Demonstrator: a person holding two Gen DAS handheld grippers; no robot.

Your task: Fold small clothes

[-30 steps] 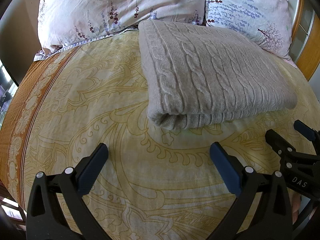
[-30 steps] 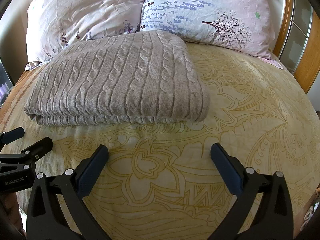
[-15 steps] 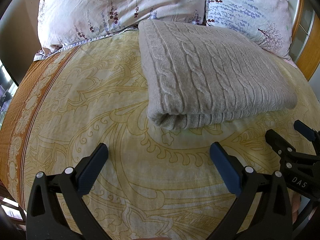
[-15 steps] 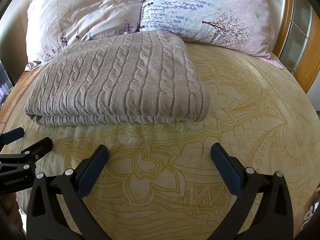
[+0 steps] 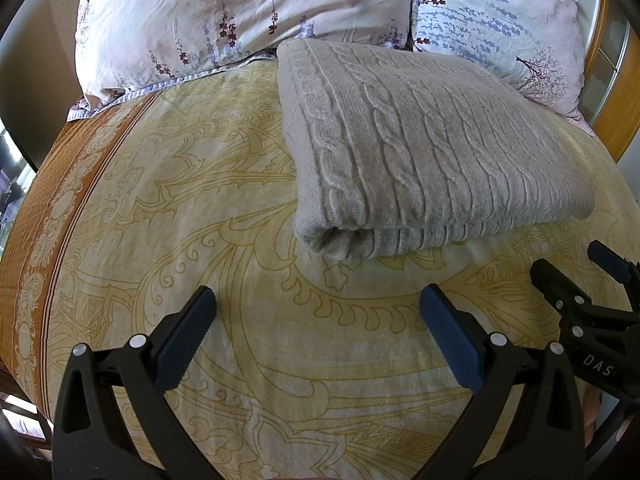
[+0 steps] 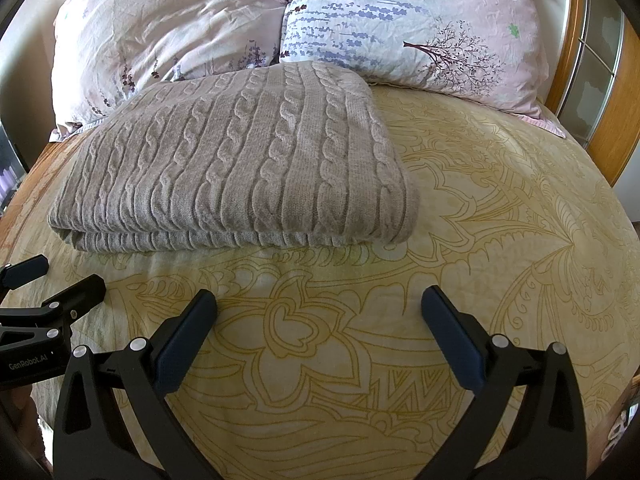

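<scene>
- Left wrist view: the left claw stands wide, and between its two dark blue pads there is only the yellow patterned bedspread.
- The folded cable-knit sweater, in grey-beige colour, lies flat on the bed ahead of this claw and a little to the right. Its rolled folded edge faces the claw but is apart from it.
- Behind the sweater, two floral pillows lean at the head of the bed: a pink one on the left and a bluish one on the right. The far edge of the sweater reaches the place where they meet.
- At the right edge, the right claw shows from the side, low over the bedspread and near the right corner of the sweater.
- Right wrist view: the right claw is also wide and holds nothing; the bedspread fills the gap.
- The sweater lies ahead and to the left, with its folded layers visible along the near edge.
- The pink pillow and the bluish pillow stand behind it, and a wooden bed frame curves at the right.
- The left claw enters at the left edge, just before the near left corner of the sweater, not touching it.
</scene>
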